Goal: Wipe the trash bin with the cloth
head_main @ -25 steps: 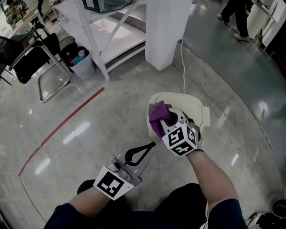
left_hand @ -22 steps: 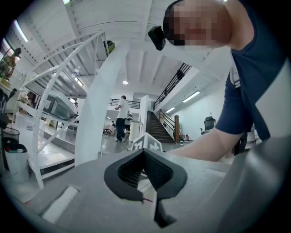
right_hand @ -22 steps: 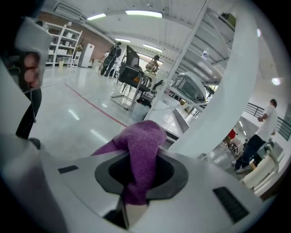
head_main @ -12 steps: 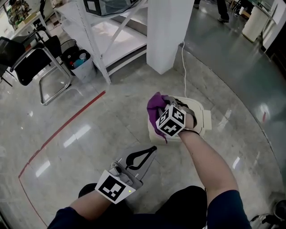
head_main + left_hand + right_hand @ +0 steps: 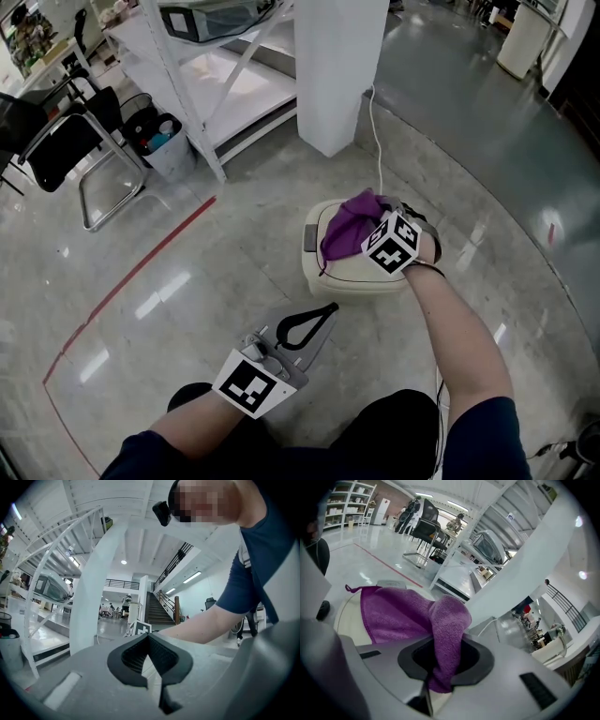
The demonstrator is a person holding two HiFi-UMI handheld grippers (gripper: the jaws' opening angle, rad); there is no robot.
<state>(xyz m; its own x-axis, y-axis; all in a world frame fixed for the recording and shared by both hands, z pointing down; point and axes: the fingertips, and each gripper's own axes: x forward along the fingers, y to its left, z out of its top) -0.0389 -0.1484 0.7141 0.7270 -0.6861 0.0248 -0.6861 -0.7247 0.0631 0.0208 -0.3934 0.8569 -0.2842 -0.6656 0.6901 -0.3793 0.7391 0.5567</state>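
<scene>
1. Grey polished floor (image 5: 187, 244) fills the head view; a red line (image 5: 131, 277) crosses it toward 8 o'clock.
2. White shelf rack (image 5: 225, 84) stands at 11 o'clock, and a white pillar (image 5: 339, 66) stands at 12 o'clock, just beside it.
3. Black chair (image 5: 66, 141) with a metal frame stands at 10 o'clock, near the rack.
4. Cream trash bin (image 5: 361, 272) stands on the floor near the centre, a little toward 3 o'clock, with its lid down.
5. Purple cloth (image 5: 345, 225) lies on the lid, on its 12 o'clock part, and one fold rises into the right tool.
6. Right tool (image 5: 438, 681) is over the bin at its 3 o'clock side; its jaws are closed on the fold of the cloth.
7. Left tool (image 5: 319, 314) is at 6 o'clock, apart from the bin; its jaws are together at the tips and hold nothing.
</scene>
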